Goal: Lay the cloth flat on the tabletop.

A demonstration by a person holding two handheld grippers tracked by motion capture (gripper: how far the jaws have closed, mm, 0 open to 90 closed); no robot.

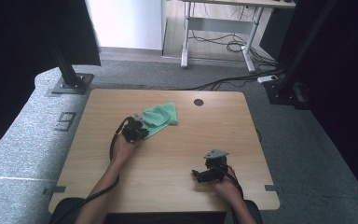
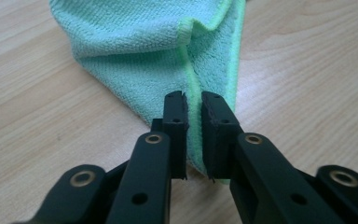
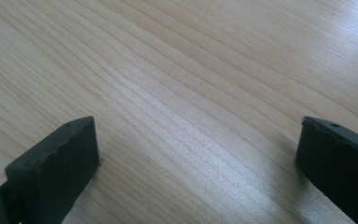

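Observation:
A green microfibre cloth [image 1: 161, 116] lies crumpled on the wooden table [image 1: 205, 135], left of centre toward the far side. My left gripper [image 1: 141, 128] is at the cloth's near corner. In the left gripper view its jaws stand nearly together, and a folded edge of the cloth [image 2: 154, 51] is pinched between the pads [image 2: 176, 112]; the left gripper [image 2: 193, 100] is shut on that corner. My right gripper [image 1: 200, 175] rests near the front right of the table. In the right gripper view the right gripper [image 3: 198, 135] is wide open over bare wood, with nothing between its jaws.
A dark round grommet [image 1: 198, 102] sits in the table near its far edge. Black frame posts stand on the carpet at the back left [image 1: 70, 70] and back right [image 1: 284, 79]. Cables [image 1: 223, 84] run over the floor behind the table.

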